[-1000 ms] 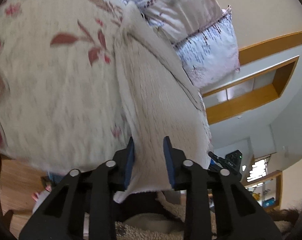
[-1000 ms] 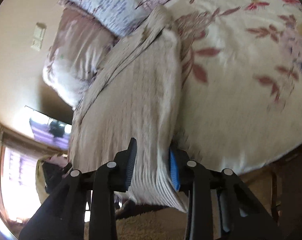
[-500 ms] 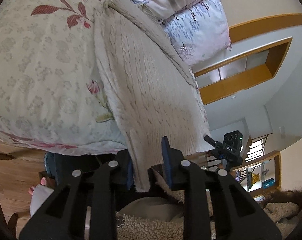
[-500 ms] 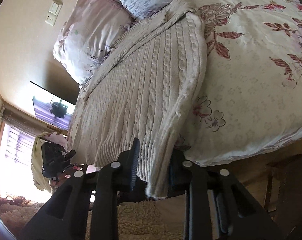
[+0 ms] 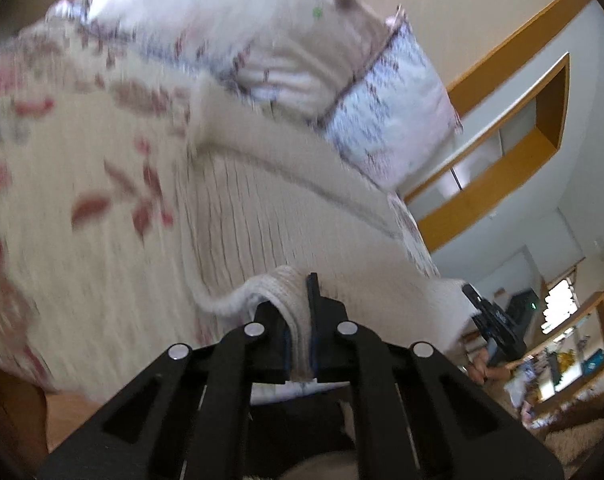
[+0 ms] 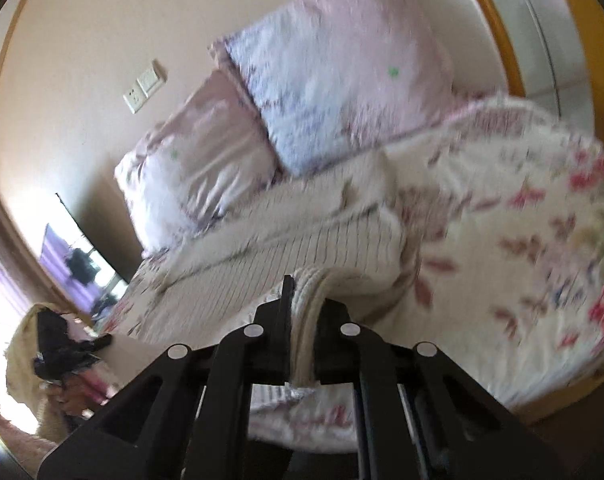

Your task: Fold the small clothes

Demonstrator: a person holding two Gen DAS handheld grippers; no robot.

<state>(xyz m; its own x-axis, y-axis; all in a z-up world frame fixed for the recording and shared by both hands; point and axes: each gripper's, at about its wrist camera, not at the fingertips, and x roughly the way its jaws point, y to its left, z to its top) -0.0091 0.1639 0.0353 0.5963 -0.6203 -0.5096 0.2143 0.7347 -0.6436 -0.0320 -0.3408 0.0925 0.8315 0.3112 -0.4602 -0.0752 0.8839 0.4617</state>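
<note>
A cream cable-knit sweater (image 5: 286, 216) lies spread on the floral bedspread (image 5: 62, 184), its far end toward the pillows. My left gripper (image 5: 298, 308) is shut on a bunched corner of the sweater's near hem. The sweater also shows in the right wrist view (image 6: 302, 248). My right gripper (image 6: 306, 312) is shut on the other near corner of the hem, with ribbed knit pinched between its jaws. Each gripper appears at the edge of the other's view, the right one (image 5: 498, 332) and the left one (image 6: 62, 348). Both views are motion-blurred.
Two pale pillows (image 6: 286, 112) lean against the wall at the head of the bed. A wooden-framed niche (image 5: 514, 152) and a shelf with clutter (image 5: 566, 364) are to the right. A wall socket (image 6: 144, 86) and a bright window (image 6: 6, 280) are to the left.
Both grippers have closed tighter on the hem corners and lifted them forward over the sweater toward the pillows; the hem now bunches up between the jaws instead of hanging down.
</note>
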